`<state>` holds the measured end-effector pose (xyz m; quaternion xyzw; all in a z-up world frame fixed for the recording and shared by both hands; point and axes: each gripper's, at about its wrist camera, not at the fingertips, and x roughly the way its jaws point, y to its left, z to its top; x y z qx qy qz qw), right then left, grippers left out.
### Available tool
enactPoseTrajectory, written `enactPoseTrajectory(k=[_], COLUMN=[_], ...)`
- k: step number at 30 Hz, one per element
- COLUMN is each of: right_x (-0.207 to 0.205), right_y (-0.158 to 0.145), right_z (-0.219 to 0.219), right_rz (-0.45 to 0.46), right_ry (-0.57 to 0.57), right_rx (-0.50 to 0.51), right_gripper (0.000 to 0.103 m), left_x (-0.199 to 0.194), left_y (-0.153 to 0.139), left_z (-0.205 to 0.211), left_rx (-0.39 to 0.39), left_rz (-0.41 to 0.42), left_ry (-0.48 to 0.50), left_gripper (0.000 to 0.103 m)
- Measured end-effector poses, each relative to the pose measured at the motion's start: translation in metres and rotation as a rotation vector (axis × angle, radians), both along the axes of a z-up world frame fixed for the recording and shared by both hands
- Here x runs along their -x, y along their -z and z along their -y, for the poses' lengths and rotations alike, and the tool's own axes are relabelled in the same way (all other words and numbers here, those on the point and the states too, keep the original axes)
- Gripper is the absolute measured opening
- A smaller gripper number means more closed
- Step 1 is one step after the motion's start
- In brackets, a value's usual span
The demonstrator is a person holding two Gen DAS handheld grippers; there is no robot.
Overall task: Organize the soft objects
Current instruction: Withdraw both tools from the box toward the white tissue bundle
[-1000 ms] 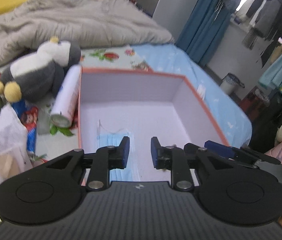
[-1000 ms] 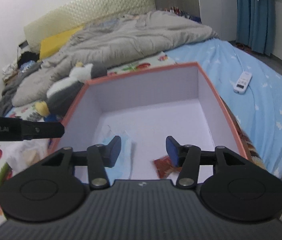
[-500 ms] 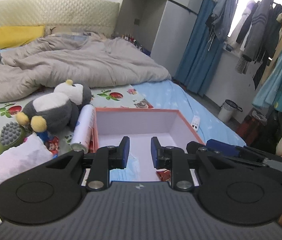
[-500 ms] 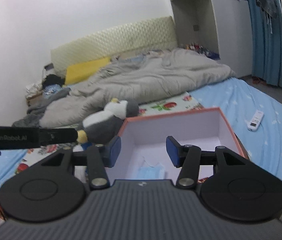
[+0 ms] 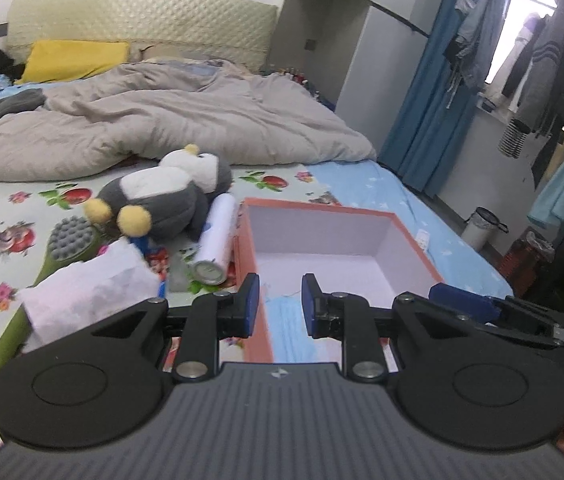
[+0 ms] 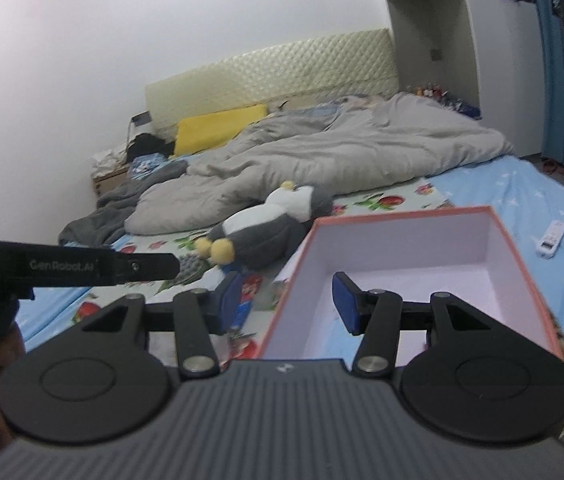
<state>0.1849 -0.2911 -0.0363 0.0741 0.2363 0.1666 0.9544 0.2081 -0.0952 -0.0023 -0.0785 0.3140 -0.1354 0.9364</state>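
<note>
Both grippers had been lifted back from the orange box (image 5: 413,240), left gripper (image 5: 280,306) and right gripper (image 6: 286,302) parted, empty. Ahead-left of them the plush penguin (image 5: 162,196) was judged next to be grasped.

The box (image 5: 409,240) stands open at the top, and most of its pale floor is bare, so a gripper could come down into it; only a blue face mask (image 5: 289,324) lies flat at the near left corner. Against its left wall lies a white spray can (image 5: 218,240), with the plush penguin (image 5: 162,196) touching the can's far end (a tight cluster). A white cloth (image 5: 86,292) and a green brush (image 5: 66,248) crowd the bedsheet further left. The rumpled quilt (image 5: 170,120) fills the far bed.
</note>
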Motion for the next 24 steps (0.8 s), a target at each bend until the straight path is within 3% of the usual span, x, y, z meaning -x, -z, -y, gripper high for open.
enactPoseTrajectory(k=[24], right_x=[0.023], right_y=[0.036], right_z=[-0.084], right_rz=[-0.124], right_ry=[-0.182], right_rx=[0.075], right_gripper=[0.053], left_x=[0.059], left_y=[0.043], left_z=[-0.094], left_rx=[0.053], left_rz=[-0.132], left_ry=[-0.179], left_gripper=[0.027])
